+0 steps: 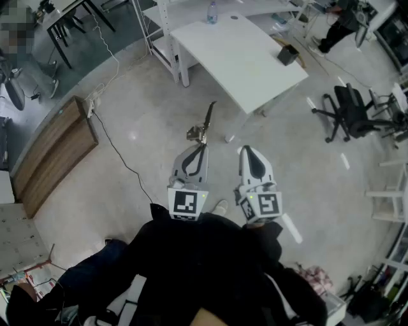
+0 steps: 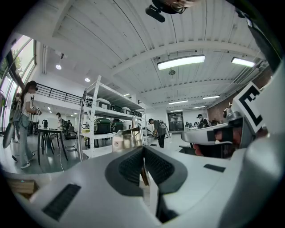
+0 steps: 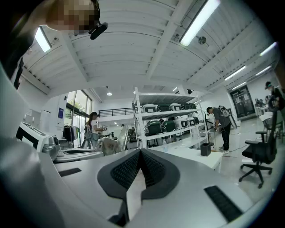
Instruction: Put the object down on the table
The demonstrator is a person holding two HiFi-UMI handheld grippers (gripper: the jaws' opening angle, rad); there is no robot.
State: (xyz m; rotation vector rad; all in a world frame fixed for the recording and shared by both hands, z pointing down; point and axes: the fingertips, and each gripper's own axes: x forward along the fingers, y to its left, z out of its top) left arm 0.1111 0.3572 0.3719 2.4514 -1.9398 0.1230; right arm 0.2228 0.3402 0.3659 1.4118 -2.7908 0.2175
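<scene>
My left gripper (image 1: 202,146) is shut on a slim metal tool (image 1: 205,124), which sticks out forward past the jaws above the floor. In the left gripper view the tool's shiny metal part (image 2: 127,139) rises just beyond the closed jaws of the left gripper (image 2: 143,150). My right gripper (image 1: 245,150) is held beside it, shut with nothing in it; its closed jaws show in the right gripper (image 3: 140,152) view. The white table (image 1: 255,70) stands ahead of both grippers, a step or so away.
On the table are a black box (image 1: 288,55) near its right edge and a bottle (image 1: 212,13) at the far end. A black office chair (image 1: 350,111) stands right, a wooden board (image 1: 54,153) lies left, and a cable (image 1: 118,153) crosses the floor. People stand by the shelves (image 3: 164,122).
</scene>
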